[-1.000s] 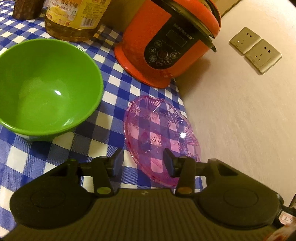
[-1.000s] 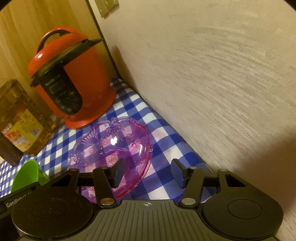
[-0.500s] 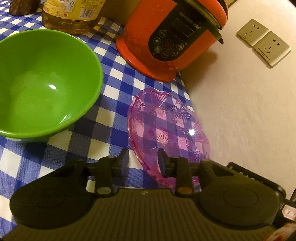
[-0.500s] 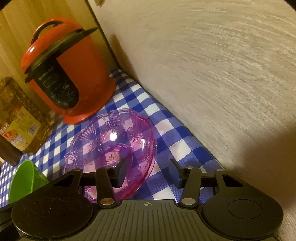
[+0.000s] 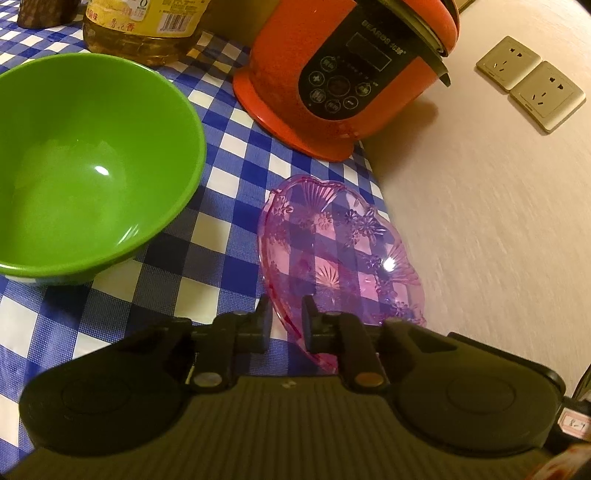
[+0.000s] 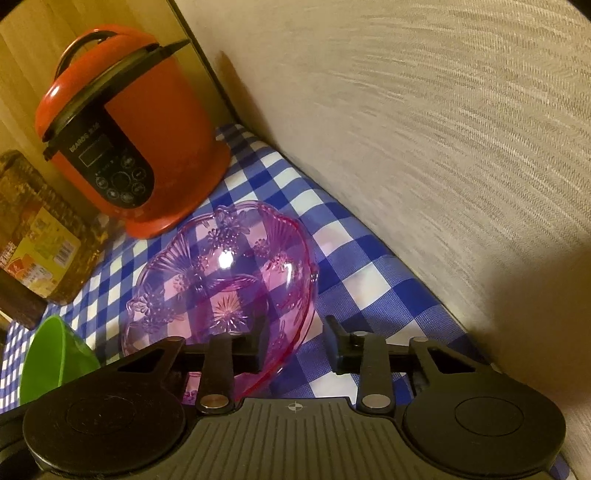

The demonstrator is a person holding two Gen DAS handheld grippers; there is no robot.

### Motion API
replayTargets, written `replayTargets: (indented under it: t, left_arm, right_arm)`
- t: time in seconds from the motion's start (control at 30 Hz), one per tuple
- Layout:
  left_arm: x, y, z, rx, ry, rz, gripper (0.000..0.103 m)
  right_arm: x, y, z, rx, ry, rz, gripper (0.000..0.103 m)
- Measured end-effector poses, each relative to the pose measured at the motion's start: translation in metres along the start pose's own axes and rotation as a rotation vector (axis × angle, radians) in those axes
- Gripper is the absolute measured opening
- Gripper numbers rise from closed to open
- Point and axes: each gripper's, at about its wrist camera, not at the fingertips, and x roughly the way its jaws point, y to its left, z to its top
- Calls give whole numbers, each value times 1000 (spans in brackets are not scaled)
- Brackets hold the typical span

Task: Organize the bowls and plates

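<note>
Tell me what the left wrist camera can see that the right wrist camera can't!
Only the left wrist view shows the wall sockets, the whole inside of the green bowl and the left gripper, its jaws closing around the pink dish's rim.

Only the right wrist view shows the cooker's handle, the wooden panel behind it and the right gripper, jaws closing, with the dish's rim between them.

Both show the pink dish, the red cooker, the oil bottle, the checked tablecloth and the wall.
</note>
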Motion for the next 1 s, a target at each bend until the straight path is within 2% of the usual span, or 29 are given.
replayTargets:
  t: [0.07, 0.17, 0.67, 1.0]
  left_arm:
    - [0, 0, 0, 1, 1, -1, 13]
    - [1, 0, -1, 4, 0, 1, 12]
    - [-12, -5, 0, 12, -23, -14, 13]
    - [-35, -13, -1, 22, -51, -43, 13]
  right_arm:
    - [0, 0, 0, -3, 3, 3, 20]
    - [0, 0, 0, -6, 2, 1, 14]
    - [-16, 1, 2, -20, -33, 22, 13]
    - [-44, 3, -1, -28, -77, 50, 13]
